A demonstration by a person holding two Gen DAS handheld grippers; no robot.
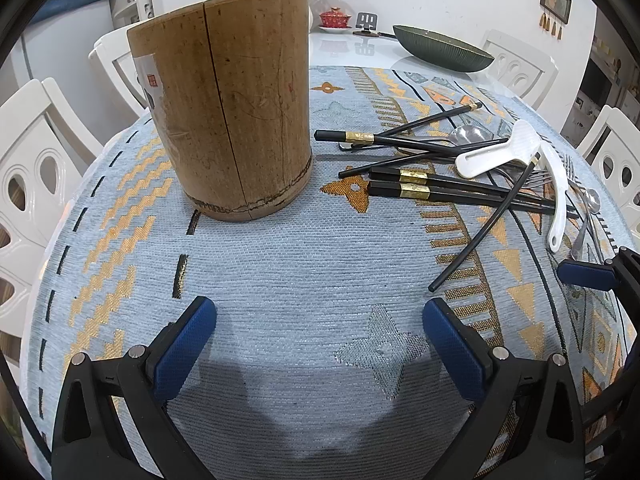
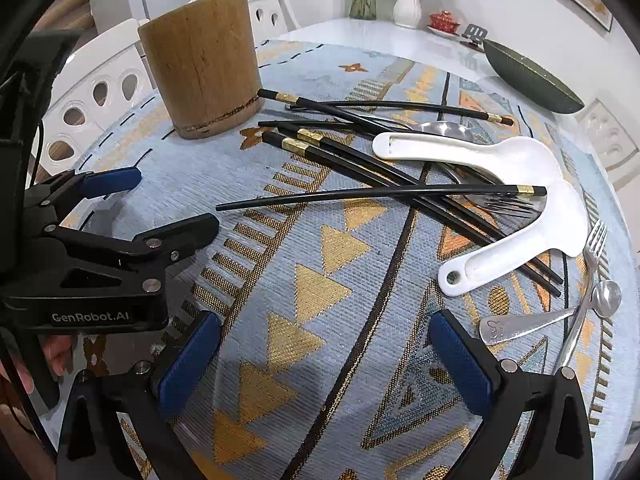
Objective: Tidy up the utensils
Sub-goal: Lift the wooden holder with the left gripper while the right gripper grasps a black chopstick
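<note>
A tall bamboo holder (image 1: 230, 108) (image 2: 202, 62) stands upright on the patterned cloth. To its right lies a heap of black chopsticks (image 1: 440, 188) (image 2: 380, 194) with gold bands, two white spoons (image 1: 496, 154) (image 2: 516, 236), a metal spoon (image 2: 532, 320) and forks (image 2: 588, 276). My left gripper (image 1: 320, 324) is open above bare cloth, in front of the holder. My right gripper (image 2: 326, 344) is open too, just short of the heap, nothing between its fingers. The left gripper (image 2: 160, 204) also shows at the left of the right wrist view.
A dark green dish (image 1: 442, 48) (image 2: 532, 78), a red lidded cup (image 1: 335, 18) and flower vases (image 2: 408, 4) stand on the white table beyond the cloth. White chairs (image 1: 36, 176) ring the table. A hand (image 2: 44, 360) shows at the lower left.
</note>
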